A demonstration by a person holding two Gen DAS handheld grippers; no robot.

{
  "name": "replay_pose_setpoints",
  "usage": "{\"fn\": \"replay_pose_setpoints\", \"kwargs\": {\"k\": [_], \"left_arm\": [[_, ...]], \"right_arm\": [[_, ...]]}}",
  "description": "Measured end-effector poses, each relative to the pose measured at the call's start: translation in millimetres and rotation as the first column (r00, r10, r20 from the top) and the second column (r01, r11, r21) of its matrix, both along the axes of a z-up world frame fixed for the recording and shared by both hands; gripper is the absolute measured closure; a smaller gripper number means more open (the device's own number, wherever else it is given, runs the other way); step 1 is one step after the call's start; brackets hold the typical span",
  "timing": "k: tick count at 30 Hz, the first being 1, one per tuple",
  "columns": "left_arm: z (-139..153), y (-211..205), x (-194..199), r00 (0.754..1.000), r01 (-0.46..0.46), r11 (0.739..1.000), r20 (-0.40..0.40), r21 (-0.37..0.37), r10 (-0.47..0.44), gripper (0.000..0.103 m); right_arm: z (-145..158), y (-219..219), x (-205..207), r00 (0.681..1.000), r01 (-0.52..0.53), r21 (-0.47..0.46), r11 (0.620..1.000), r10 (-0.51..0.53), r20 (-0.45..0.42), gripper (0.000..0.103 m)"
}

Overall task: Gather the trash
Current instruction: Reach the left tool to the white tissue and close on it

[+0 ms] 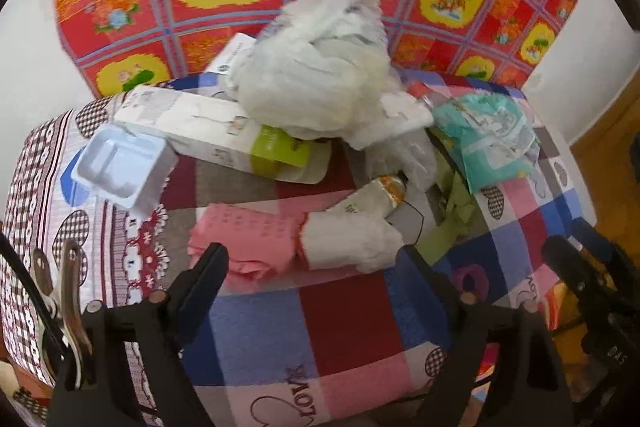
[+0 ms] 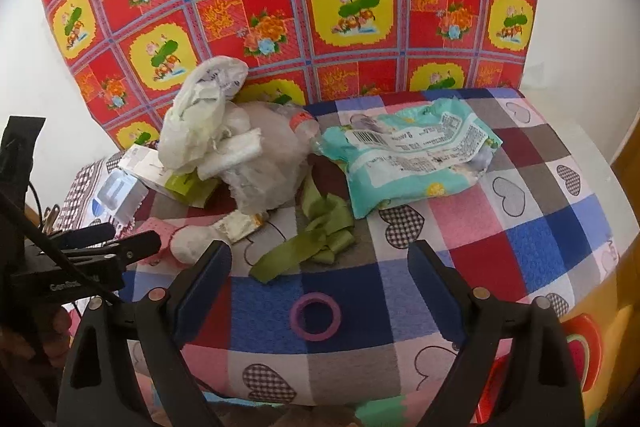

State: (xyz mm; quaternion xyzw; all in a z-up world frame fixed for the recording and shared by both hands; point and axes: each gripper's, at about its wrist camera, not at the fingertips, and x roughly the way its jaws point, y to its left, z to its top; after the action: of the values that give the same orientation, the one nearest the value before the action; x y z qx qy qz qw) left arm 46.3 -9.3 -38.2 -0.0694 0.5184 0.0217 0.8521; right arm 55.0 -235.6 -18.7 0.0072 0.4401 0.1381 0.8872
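Both grippers' fingers spread and empty, approach step: left gripper (image 1: 312,261) faces pink wrapper (image 1: 244,239) between its fingers; next close.

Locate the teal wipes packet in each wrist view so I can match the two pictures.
Left wrist view: the teal wipes packet lies right of centre, at the right end of the trash pile.
Right wrist view: the same packet sits just right of centre, spread flat on the checked cloth.
Shared landmark: the crumpled white plastic bag, left of the packet in both views.
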Motion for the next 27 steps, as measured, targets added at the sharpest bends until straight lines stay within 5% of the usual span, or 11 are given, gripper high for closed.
{"fn": "replay_pose_setpoints", "kwargs": {"k": [9, 24, 27], "left_arm": [[-27, -36, 26, 0.997, 0.066, 0.995, -0.035, 0.073, -0.063, 0.020], [-68, -52, 46, 0.996, 0.018, 0.991, -0.091, 0.132, -0.006, 0.023], [-70, -55, 50, 0.996, 0.025, 0.989, -0.092, 0.144, -0.012, 0.030]], "right_arm": [[-7, -22, 6, 1.000, 0.011, 0.008, 1.000, -0.011, -0.022, 0.011], [-19, -40, 17, 0.998, 0.002, 0.023, 1.000, -0.001, -0.070, 0.011], [-21, -41, 19, 0.997, 0.002, 0.034, 0.999, 0.001, -0.078, 0.011]]}}
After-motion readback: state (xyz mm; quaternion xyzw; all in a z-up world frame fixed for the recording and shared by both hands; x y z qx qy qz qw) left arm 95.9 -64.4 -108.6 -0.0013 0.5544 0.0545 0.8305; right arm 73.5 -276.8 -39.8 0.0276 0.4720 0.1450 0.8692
